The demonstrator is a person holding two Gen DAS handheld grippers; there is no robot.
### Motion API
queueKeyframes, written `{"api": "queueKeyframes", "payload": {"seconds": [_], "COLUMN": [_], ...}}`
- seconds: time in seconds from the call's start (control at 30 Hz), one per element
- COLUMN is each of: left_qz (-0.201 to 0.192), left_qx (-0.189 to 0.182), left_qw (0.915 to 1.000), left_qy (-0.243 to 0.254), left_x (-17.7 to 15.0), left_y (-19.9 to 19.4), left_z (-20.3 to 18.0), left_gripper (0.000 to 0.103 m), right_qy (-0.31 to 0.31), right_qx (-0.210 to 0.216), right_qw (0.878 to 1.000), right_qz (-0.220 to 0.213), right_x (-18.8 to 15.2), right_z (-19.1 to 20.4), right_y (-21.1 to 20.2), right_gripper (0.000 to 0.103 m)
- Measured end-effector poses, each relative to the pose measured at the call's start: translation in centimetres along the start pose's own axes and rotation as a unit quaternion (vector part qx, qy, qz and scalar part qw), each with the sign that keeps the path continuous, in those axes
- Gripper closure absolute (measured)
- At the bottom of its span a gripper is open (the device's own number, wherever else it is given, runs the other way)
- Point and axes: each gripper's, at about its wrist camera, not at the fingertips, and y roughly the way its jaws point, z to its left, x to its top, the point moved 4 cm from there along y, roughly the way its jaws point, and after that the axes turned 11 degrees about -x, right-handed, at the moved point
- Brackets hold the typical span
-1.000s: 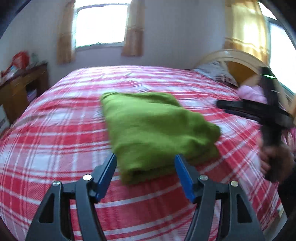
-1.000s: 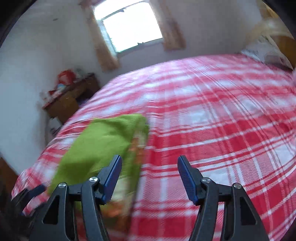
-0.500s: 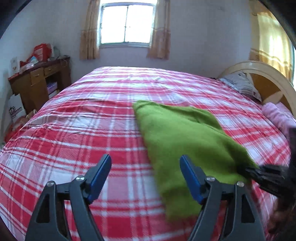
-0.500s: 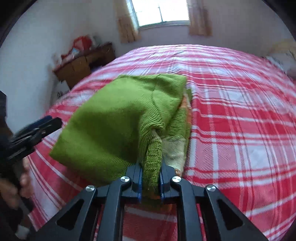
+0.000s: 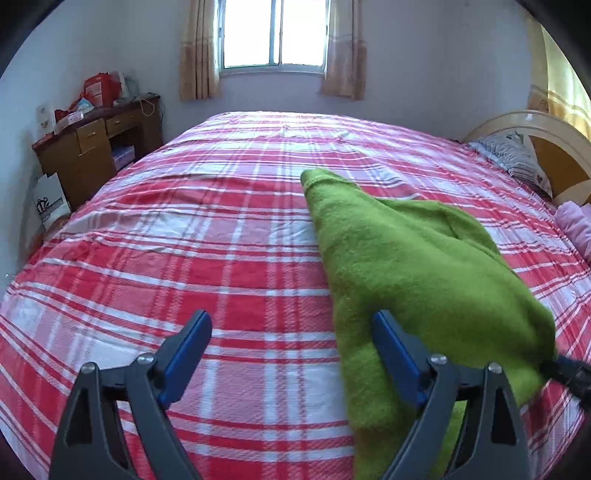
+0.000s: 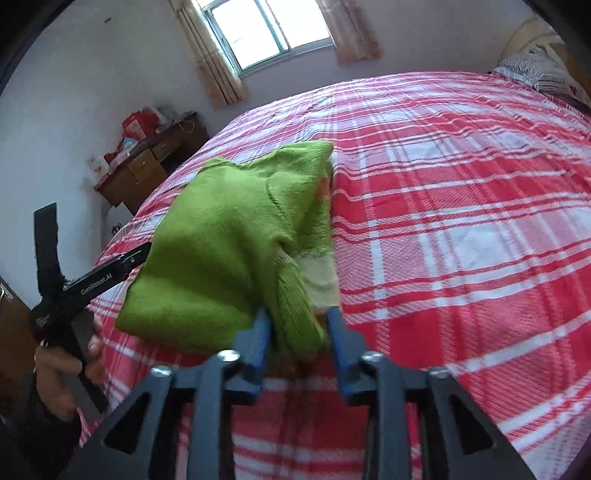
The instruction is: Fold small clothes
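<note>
The folded green knitted sweater (image 5: 413,273) lies on the bed's red-and-white plaid sheet (image 5: 207,236), right of centre in the left wrist view, with one near corner lifted off the sheet. In the right wrist view the right gripper (image 6: 299,332) has its blue-padded jaws partly apart, with the sweater's ribbed near edge bunched between them; I cannot tell whether the pads bite the cloth or only bracket it. The left gripper (image 5: 291,354) has its jaws wide apart and holds nothing; its right jaw lies just beside or against the sweater's near edge, and its left jaw is over bare sheet.

The main risk, as I judge it, is the fold coming undone. A paler, yellowish inner layer (image 6: 317,273) shows at the sweater's right side in the right wrist view, so the stacked layers are already offset. If the right gripper pulls or lifts with only the ribbed edge caught, the top layer may slide off the lower ones and the bundle will open. If the hold is loose, the cloth may slip out and drop in a heap.

In the left wrist view the sweater's long axis runs from about 11 o'clock, where a narrow far corner points toward the window (image 5: 275,33), down to about 5 o'clock at the gripped end, which is the wider one.
</note>
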Motion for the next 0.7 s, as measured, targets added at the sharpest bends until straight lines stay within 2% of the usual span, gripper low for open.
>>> {"api": "queueKeyframes", "payload": {"seconds": [0.1, 0.23, 0.3, 0.33, 0.37, 0.47, 0.6, 0.7], "left_qz": [-0.016, -0.020, -0.009, 0.005, 0.011, 0.018, 0.015, 0.014], "left_qx": [-0.015, -0.020, -0.012, -0.002, 0.007, 0.026, 0.025, 0.023], "left_qw": [0.9998, 0.9996, 0.9998, 0.9997, 0.9995, 0.9988, 0.9989, 0.9992], "left_qy": [-0.004, 0.002, 0.015, 0.025, 0.029, 0.037, 0.036, 0.029], "left_x": [1.0, 2.6, 2.8, 2.6, 2.4, 2.0, 1.8, 1.8], "left_y": [-1.1, -0.4, 1.1, 2.1, 2.6, 3.5, 3.8, 4.1], "left_z": [0.0, -1.6, -2.5, -3.2, -3.4, -4.0, -4.0, -4.0], "left_gripper": [0.014, 0.014, 0.014, 0.014, 0.014, 0.014, 0.014, 0.014], "right_qy": [0.014, -0.022, -0.049, -0.061, -0.076, -0.095, -0.064, -0.069], "right_qx": [-0.010, -0.026, -0.022, -0.023, -0.033, -0.062, -0.043, -0.046], "right_qw": [0.999, 0.997, 0.997, 0.997, 0.996, 0.993, 0.997, 0.996], "right_qz": [-0.047, -0.063, -0.052, -0.044, -0.032, 0.018, 0.030, 0.026], "right_x": [1.9, 5.0, 6.2, 6.5, 6.8, 6.7, 8.0, 8.5], "right_z": [-0.2, 2.2, 4.1, 4.7, 5.3, 5.5, 4.3, 4.5], "right_y": [-2.3, -1.0, 1.0, 1.9, 3.4, 7.9, 9.9, 11.0], "right_gripper": [0.066, 0.066, 0.068, 0.077, 0.080, 0.081, 0.081, 0.081]}}
